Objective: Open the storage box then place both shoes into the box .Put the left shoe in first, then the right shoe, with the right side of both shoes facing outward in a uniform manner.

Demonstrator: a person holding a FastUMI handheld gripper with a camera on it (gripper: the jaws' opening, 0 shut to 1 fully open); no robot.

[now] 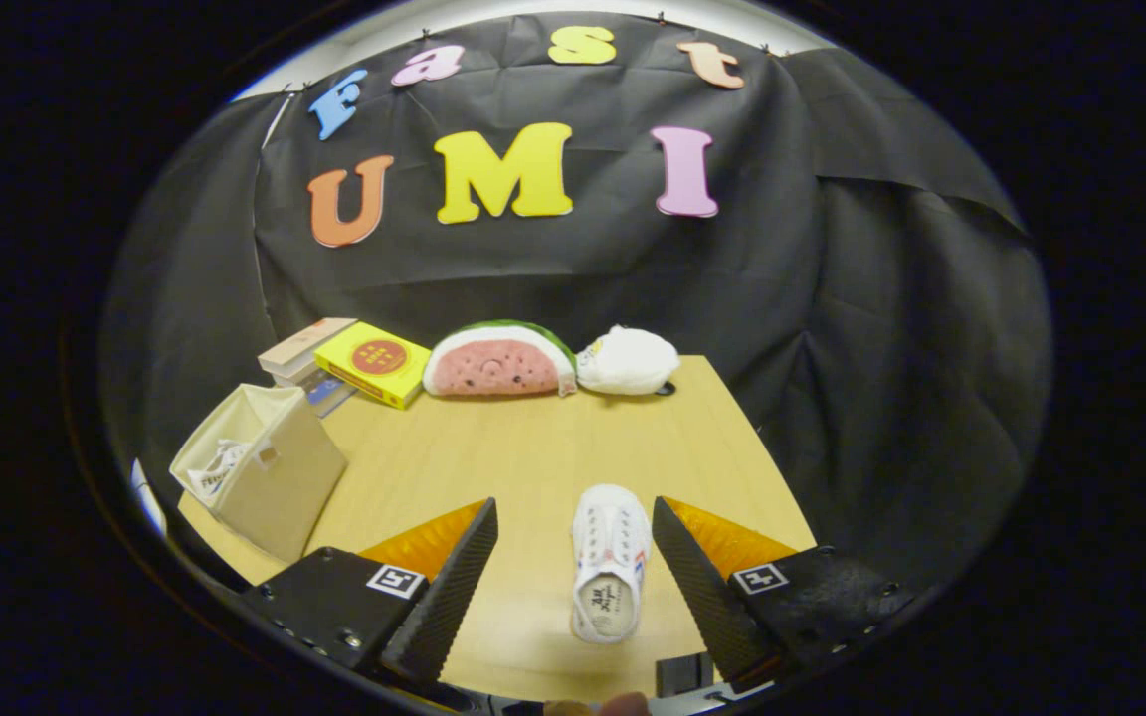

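Hand-held two-finger gripper (573, 557): fingers spread wide, pinching nothing; inner faces are ribbed wedge-shaped pads (449, 587), each finger carrying a small square printed marker on its block-like base.

Small white canvas shoe (611, 575): lies flat on its sole between the spread fingers, nearer the right one, touching neither. Its long axis runs along the fingers, the rounded toe pointing to the table's far edge and the open heel end towards the near edge. Soft woven upper, pale insole with dark print, small coloured marks on its right side.

Light wood-grain table (533, 457): smooth, matte, rectangular top carrying everything listed here.

Beige fabric storage box (270, 477): soft-sided, cube-shaped, standing by the table's left edge, well apart from the shoe between the fingers. Its top is open (a flap shows on the inner wall). A second white shoe (215, 469) rests inside against the left wall; which way it faces cannot be told.

Along the far edge, left to right: a stack of flat books (304, 358) at the far left corner; a yellow rectangular carton with a red round emblem (372, 363), leaning on that stack; a plush watermelon slice (499, 360), half-round, pink face with green rind; a white rounded plush toy (627, 360), just beside the slice.
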